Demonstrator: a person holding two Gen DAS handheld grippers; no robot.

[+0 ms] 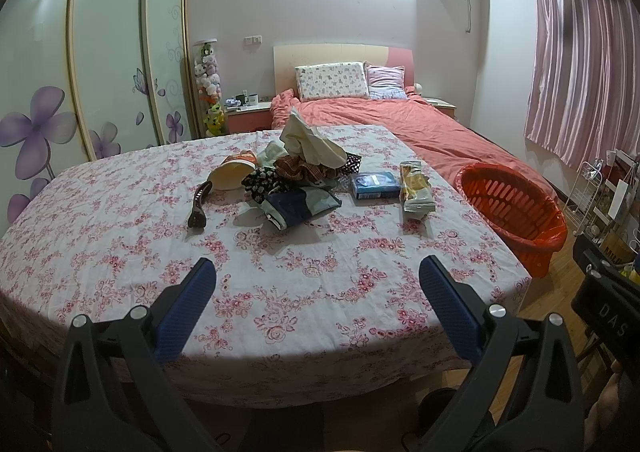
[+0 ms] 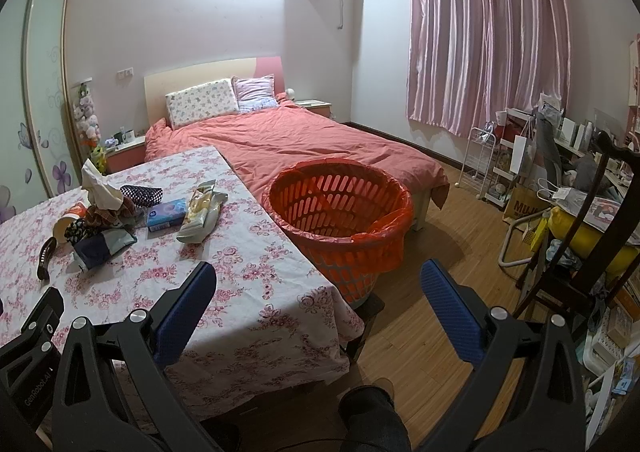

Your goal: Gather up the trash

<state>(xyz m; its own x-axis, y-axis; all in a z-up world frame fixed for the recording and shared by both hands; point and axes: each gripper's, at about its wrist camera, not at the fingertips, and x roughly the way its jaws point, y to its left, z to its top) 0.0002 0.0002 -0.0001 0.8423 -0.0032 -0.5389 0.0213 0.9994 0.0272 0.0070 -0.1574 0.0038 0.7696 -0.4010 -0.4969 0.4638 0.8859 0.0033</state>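
On the floral-clothed surface, from left: a dark hair clip, a tipped paper cup, a heap of wrappers and cloth, a blue tissue pack and a yellow snack packet. The orange basket stands just beside the surface's right edge. Left tongs and right tongs both gape wide, holding nothing

I see a bedroom with pale walls, a bed under a coral quilt, pink curtains drawn on the right, a flower-printed sliding wardrobe on the left, wooden floor, and bright ceiling glare overhead.
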